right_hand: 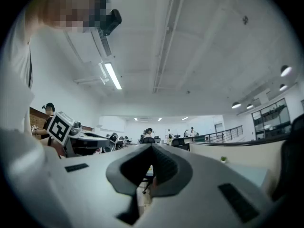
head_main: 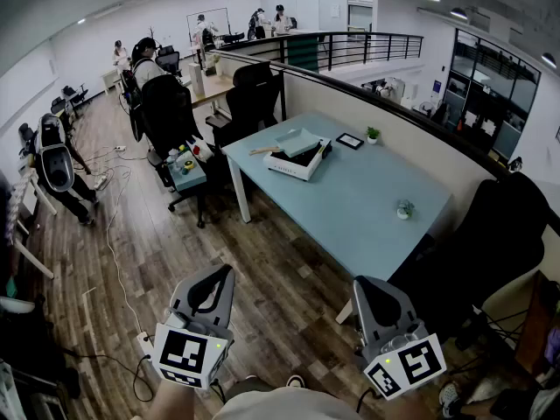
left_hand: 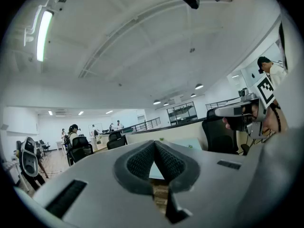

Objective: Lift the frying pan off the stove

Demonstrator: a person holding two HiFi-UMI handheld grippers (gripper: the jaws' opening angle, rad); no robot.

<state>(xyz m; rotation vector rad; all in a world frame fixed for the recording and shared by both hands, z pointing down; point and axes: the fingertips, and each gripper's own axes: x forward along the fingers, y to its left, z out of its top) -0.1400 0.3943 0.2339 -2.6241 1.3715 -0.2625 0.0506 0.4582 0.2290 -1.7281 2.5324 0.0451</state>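
Frying pan (head_main: 296, 140), pale and square with a wooden handle, sits on the white stove (head_main: 289, 166) at the far end of the blue desk (head_main: 350, 204) in the head view, well apart from both tools. The left hand-held gripper (head_main: 226, 275) and right hand-held gripper (head_main: 362, 283) hang low over the wooden floor (head_main: 262, 261), near the desk's close corner. In the left gripper view, the left hand-held gripper (left_hand: 154, 144) is clenched, pads meeting with nothing between them, pointing across the office. In the right gripper view, the right hand-held gripper (right_hand: 152, 147) is likewise clenched on nothing, with a small potted plant (right_hand: 223, 159) on the desk beyond.
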